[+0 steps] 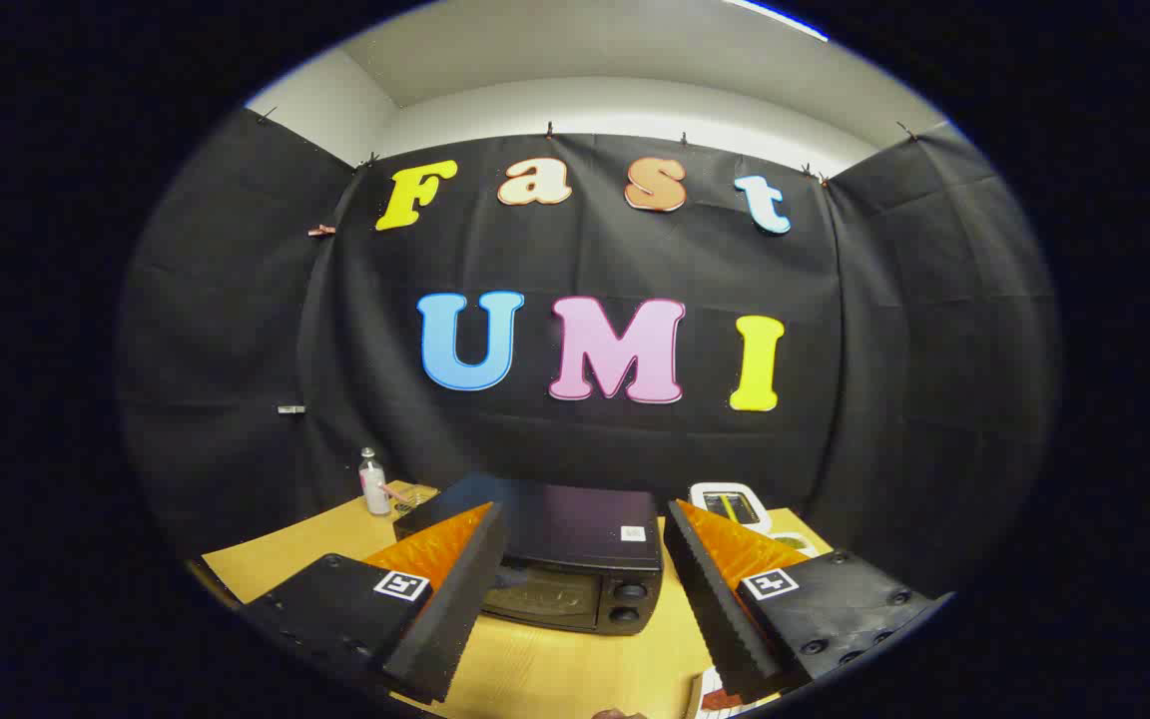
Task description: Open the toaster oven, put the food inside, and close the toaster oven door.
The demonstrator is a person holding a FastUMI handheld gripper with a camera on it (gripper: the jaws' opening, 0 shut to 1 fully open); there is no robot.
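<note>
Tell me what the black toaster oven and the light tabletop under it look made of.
Black toaster oven, beyond the open gripper: probably painted metal with a satin sheen on top; the door looks like dark glass. Light tabletop: wood or wood-look laminate, judging by faint grain and smooth finish.

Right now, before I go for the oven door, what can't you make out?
- toaster oven: door handle and left front hidden behind a finger of the open gripper, gripper view.
- food: cut off near the right finger; type unclear.
- white device: partly behind the right finger.
</note>
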